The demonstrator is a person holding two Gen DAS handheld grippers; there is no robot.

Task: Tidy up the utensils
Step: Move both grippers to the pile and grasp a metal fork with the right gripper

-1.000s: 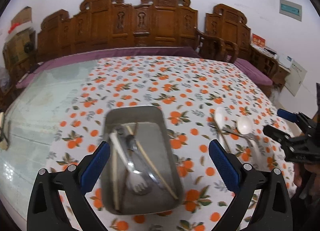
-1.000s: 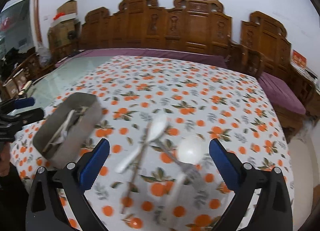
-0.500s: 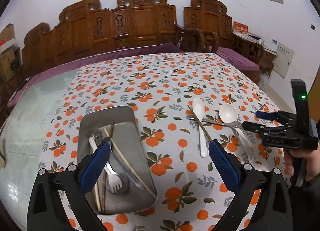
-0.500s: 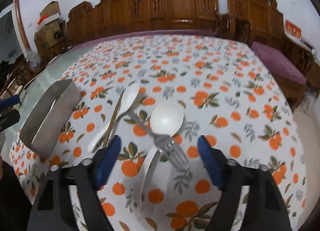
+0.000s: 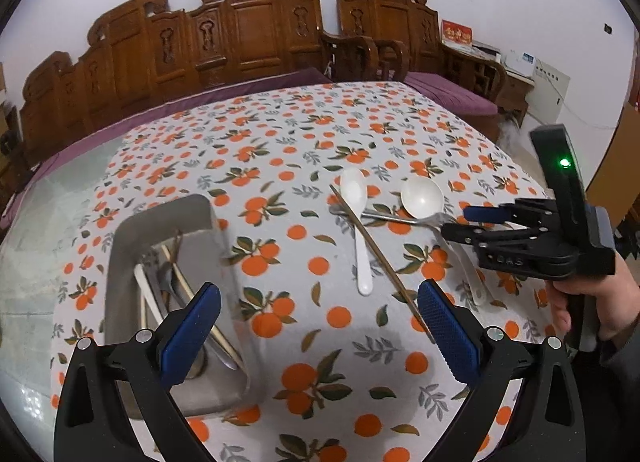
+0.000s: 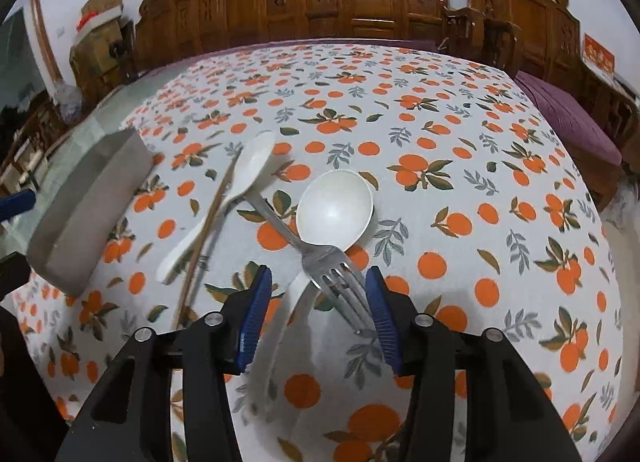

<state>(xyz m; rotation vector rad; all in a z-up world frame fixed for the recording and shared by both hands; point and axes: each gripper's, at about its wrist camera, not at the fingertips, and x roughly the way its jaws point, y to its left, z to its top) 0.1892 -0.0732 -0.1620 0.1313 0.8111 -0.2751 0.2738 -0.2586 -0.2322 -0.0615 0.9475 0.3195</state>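
A metal fork lies across a white ladle spoon on the orange-print tablecloth. My right gripper is open, its pads either side of the fork's tines and the ladle's handle. It also shows in the left wrist view. A white soup spoon and a wooden chopstick lie to the left. A metal tray holds several utensils. My left gripper is open and empty, above the cloth beside the tray.
The table's bare glass top lies left of the cloth. Carved wooden chairs line the far side. The tray also shows at the left of the right wrist view.
My right gripper has moved down and forward to the fork and narrowed around its tines. The left gripper has swung right, so the tray now sits at its left.
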